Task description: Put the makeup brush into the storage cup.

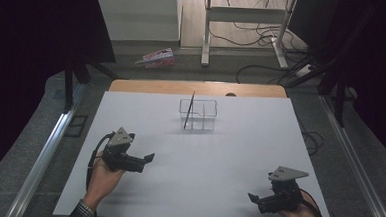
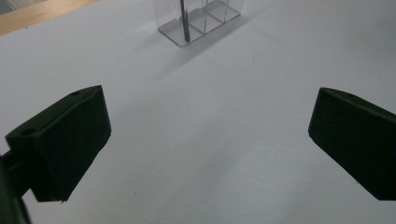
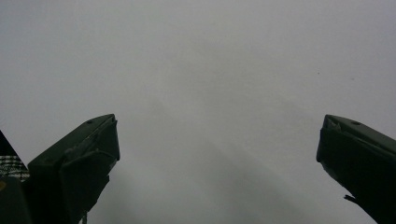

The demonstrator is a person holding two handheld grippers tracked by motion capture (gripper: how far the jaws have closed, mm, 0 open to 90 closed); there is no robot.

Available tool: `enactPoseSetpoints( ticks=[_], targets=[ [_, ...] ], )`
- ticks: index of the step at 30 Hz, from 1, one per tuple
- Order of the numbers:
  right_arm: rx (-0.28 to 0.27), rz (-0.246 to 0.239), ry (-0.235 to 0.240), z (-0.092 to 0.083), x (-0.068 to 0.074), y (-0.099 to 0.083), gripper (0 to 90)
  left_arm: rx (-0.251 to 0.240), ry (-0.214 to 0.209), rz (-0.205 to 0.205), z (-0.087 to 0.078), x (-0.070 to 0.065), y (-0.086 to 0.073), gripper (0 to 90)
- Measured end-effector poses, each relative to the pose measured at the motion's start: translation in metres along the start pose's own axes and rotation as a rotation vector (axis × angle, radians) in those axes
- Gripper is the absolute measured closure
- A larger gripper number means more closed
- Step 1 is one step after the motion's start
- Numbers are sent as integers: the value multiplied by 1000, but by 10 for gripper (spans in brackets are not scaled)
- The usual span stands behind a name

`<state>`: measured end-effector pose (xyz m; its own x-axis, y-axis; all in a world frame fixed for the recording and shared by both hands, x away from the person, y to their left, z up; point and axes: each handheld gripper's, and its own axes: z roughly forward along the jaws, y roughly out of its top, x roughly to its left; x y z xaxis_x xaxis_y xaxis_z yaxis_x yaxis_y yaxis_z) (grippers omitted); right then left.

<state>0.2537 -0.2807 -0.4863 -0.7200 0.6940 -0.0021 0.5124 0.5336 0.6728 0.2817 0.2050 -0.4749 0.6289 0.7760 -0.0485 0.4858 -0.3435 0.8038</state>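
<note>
— Nearest us, the right gripper (image 1: pixel 264 200) rests low at the near right corner of the white table (image 1: pixel 131 110), jaws wide apart and holding nothing. And our left?

— The left gripper (image 1: pixel 145 159) sits at the near left, jaws also spread with nothing between them (bare tabletop shows through the gap). From it, the clear divided organizer (image 1: pixel 197 114) lies ahead and to the right, well apart.

— Which hand is closer?

— The left, we judge. The thin dark rod (image 1: pixel 189 110) stands in the organizer's left compartment, its long axis near upright, top leaning slightly rightward against the rim.
</note>
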Motion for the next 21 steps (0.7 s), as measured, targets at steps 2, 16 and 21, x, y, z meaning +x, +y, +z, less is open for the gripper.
enactPoseSetpoints(
  ticks=[2, 16, 21],
  targets=[
    [-1, 2, 0, 0, 0, 0, 0, 8, 3, 1, -2, -1, -2, 0],
    [4, 13, -1, 0, -1, 0, 0, 32, 18, 0, -12, -6, -15, 0],
    [4, 10, 1, -1, -1, 0, 0, 25, 20, -19, -18, -5, -21, 0]
  ],
)
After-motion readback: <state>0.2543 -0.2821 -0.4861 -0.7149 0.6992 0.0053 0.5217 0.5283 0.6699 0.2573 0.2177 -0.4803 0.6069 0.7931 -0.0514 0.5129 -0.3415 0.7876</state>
